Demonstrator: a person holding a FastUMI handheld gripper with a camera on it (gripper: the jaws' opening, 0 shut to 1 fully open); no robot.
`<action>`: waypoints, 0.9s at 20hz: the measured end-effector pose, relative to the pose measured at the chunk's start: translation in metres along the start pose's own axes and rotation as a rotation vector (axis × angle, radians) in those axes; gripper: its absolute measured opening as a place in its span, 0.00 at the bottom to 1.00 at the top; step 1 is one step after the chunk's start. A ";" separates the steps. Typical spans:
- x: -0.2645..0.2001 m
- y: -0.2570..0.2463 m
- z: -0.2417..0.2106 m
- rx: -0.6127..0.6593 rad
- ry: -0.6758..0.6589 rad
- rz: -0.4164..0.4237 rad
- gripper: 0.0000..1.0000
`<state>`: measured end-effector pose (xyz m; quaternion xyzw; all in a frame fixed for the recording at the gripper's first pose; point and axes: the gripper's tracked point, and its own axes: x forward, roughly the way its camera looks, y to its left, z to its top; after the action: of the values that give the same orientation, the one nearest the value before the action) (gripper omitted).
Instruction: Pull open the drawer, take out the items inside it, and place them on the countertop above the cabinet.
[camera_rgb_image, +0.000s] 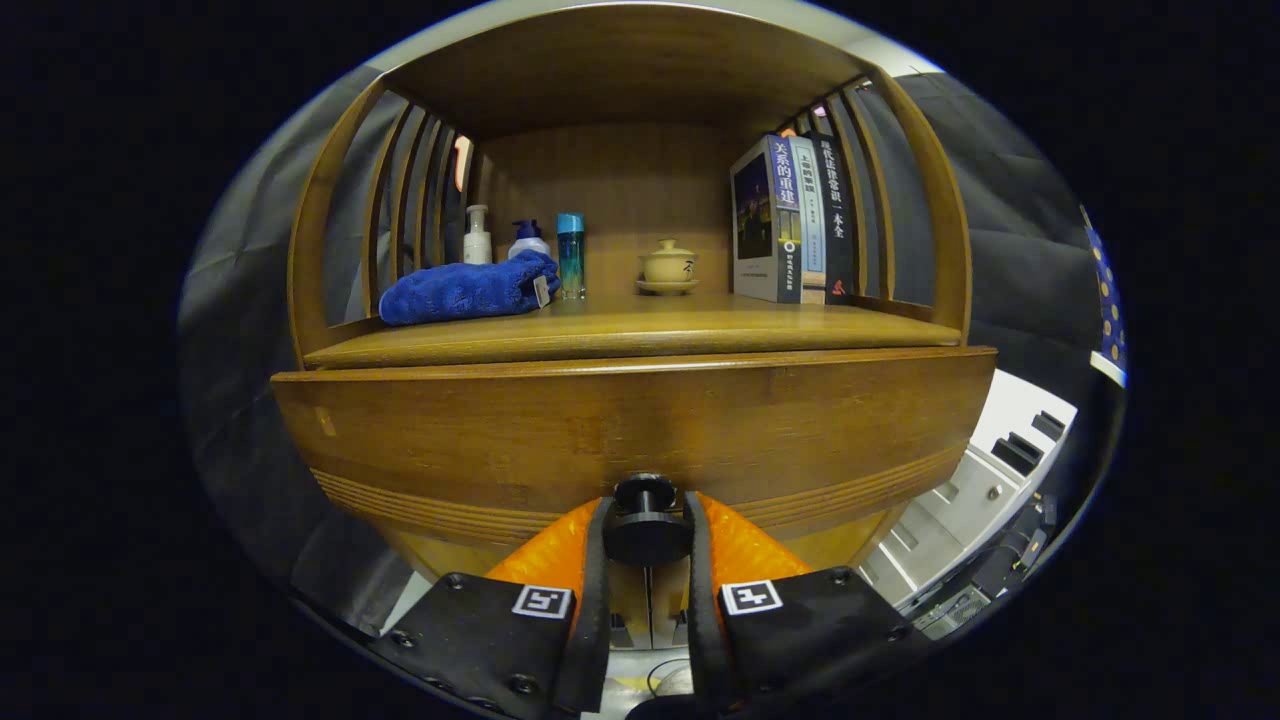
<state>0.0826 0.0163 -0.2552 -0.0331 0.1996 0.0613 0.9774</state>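
The wooden drawer front of the cabinet stands just ahead of me, pulled out a little past the countertop edge. Its round black knob sits between my orange-and-black fingers. Both fingers press on the knob's sides, so my gripper is shut on it. The inside of the drawer is hidden behind its front. On the countertop lie a folded blue towel, a white pump bottle, a second pump bottle and a teal bottle.
A small lidded ceramic cup on a saucer stands mid-countertop. Three upright books lean at the right. Curved wooden slats wall both sides of the shelf. A white unit stands lower right of the cabinet.
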 end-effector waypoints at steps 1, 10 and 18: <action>-0.009 -0.002 -0.002 -0.001 0.004 -0.002 0.41; -0.069 -0.007 -0.026 0.021 0.024 -0.047 0.41; -0.103 -0.007 -0.042 0.043 0.044 -0.063 0.41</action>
<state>-0.0267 -0.0058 -0.2526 -0.0198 0.2210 0.0253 0.9748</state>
